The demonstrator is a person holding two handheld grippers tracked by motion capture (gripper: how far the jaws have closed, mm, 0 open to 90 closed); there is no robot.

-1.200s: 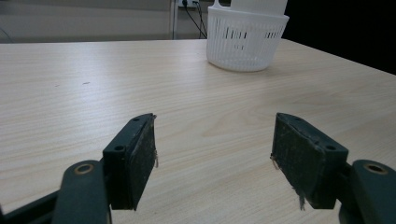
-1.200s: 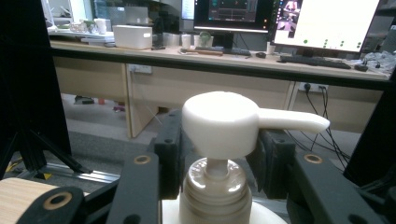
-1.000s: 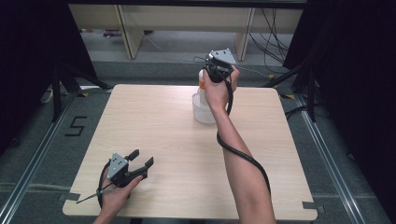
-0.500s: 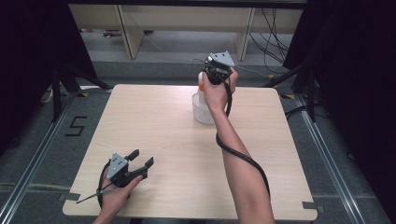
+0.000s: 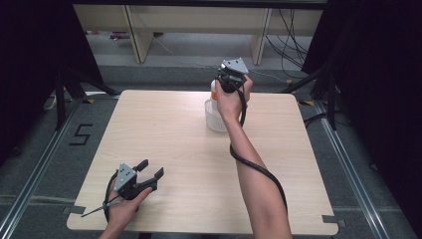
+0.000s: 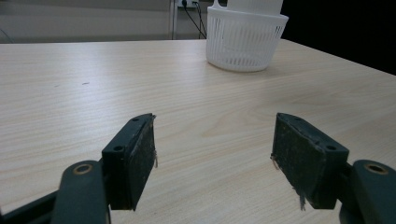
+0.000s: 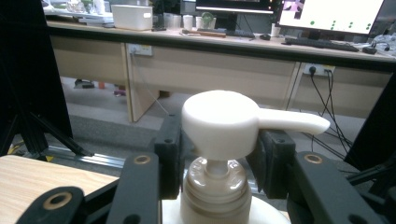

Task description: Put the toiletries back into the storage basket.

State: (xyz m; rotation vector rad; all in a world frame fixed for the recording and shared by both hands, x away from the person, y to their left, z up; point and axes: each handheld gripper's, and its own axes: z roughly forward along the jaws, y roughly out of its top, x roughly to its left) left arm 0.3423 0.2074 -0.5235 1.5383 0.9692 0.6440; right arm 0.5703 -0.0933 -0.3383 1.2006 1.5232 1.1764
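A white pump bottle (image 7: 219, 122) stands upright in a white slotted basket (image 5: 214, 118) at the far middle of the wooden table (image 5: 169, 124). My right gripper (image 7: 220, 150) is shut on the bottle, one jaw on each side of the pump just below its head, and the spout points right in the right gripper view. In the high view the right gripper (image 5: 227, 83) sits over the bottle (image 5: 214, 93), which the hand partly covers. My left gripper (image 5: 152, 169) rests at the table's front left, open with nothing between its jaws. The left gripper (image 6: 215, 158) faces the basket (image 6: 245, 42).
Bare tabletop lies between the two grippers. Beyond the far edge stand wooden desk legs (image 5: 134, 35) and trailing cables (image 5: 293, 30). Black frames and dark curtains flank the table on both sides. A cable runs down my right forearm (image 5: 259, 172).
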